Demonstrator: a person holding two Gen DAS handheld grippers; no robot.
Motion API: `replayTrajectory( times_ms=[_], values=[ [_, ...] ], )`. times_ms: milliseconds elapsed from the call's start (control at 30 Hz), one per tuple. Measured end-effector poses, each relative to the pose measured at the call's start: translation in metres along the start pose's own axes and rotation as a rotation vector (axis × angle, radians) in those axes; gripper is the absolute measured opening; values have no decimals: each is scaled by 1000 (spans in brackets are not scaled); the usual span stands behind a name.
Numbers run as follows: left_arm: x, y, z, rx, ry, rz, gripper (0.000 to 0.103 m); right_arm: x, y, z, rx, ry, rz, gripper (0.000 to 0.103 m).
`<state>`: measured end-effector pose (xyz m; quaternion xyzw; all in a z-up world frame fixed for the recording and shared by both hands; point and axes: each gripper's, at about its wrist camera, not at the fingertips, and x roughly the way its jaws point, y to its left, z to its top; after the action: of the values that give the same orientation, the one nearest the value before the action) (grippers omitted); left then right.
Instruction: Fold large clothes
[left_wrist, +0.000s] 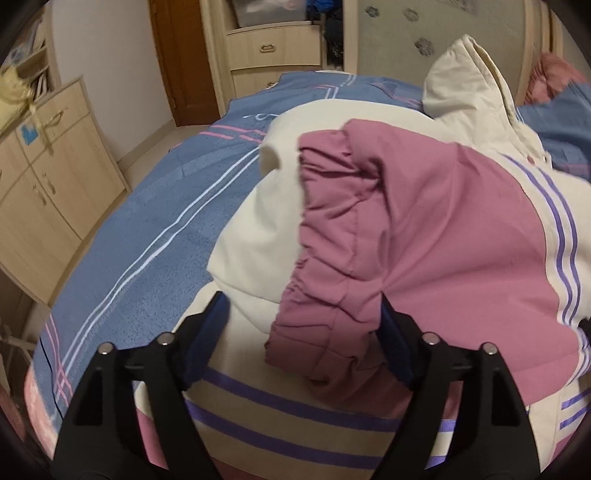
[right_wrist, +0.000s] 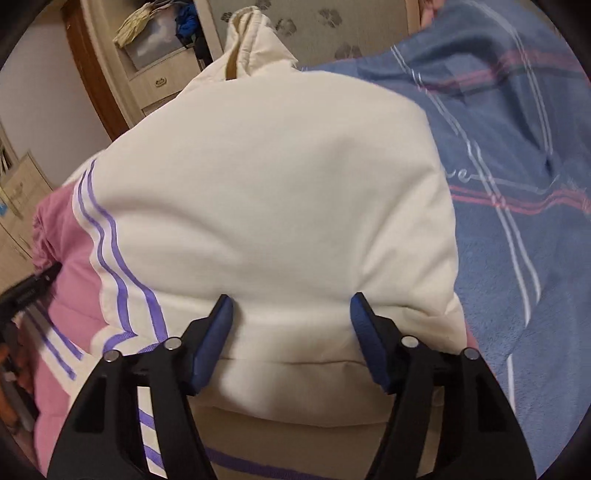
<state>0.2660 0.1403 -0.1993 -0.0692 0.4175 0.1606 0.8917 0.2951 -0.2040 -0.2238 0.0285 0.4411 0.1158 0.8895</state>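
Padded jacket (left_wrist: 424, 229): woven cloth, matt, smooth-faced; pink sleeve gathered into puckers at its cuff edge, cream panels (right_wrist: 266, 192) softly quilted. Purple stripe trim (right_wrist: 110, 251) with a faint satin sheen.

Bedspread (left_wrist: 159, 206): blue cloth, matt, finely napped, fleecy at 3 o'clock in the right wrist view; white and pink woven lines.

Left gripper (left_wrist: 301, 332): black matt plastic arms, bright metal pivot pins, blue rubbery matt pads (left_wrist: 201, 345).

Right gripper (right_wrist: 290, 334): same black plastic, metal pins, blue pads (right_wrist: 369, 343).

Cabinet (left_wrist: 55, 192), 9 o'clock in the left wrist view: pale wood-grain laminate, low sheen, metal handles.

Door (left_wrist: 181, 59), 11 o'clock: brown wood, semi-gloss.

Headboard (left_wrist: 436, 33), 1 o'clock: grey-green matt fabric panel with a printed flower motif.
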Motion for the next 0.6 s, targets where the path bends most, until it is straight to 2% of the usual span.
replayTrajectory(
  times_ms=[100, 167, 200, 233, 267, 300, 333, 367, 400, 467, 500, 600],
  values=[
    [-37, 21, -8, -93, -46, -63, 77, -28, -4, -6, 23, -24, -6, 83],
    [-68, 30, -19, -104, -93, -75, 76, -56, -1, -17, 25, -63, 32, 95],
    [-81, 30, -28, -81, -109, -79, 76, -70, 0, -25, 9, -87, 43, 98],
    [-87, 27, -37, -31, -104, -82, 77, -77, 1, -31, -16, -93, 20, 100],
    [-85, 23, -43, 19, -81, -67, 80, -76, 1, -36, -46, -73, -40, 101],
    [-72, 19, -55, 91, -22, -8, 80, -65, -1, -40, -68, -16, -132, 101],
    [-55, 18, -64, 123, 35, 40, 83, -47, -9, -45, -64, 52, -187, 102],
    [-44, 21, -72, 121, 53, 26, 84, -32, -22, -52, -11, 113, -135, 102],
    [-43, 26, -77, 91, 25, 0, 84, -34, -31, -55, 33, 101, -102, 102],
    [-61, 30, -78, 80, 4, 0, 83, -55, -34, -56, 64, 91, -109, 102],
    [-76, 33, -81, 64, -2, -7, 82, -73, -32, -59, 78, 61, -115, 102],
    [-117, 39, -98, 56, -61, -104, 84, -125, -18, -78, 55, -61, -56, 102]
  ],
)
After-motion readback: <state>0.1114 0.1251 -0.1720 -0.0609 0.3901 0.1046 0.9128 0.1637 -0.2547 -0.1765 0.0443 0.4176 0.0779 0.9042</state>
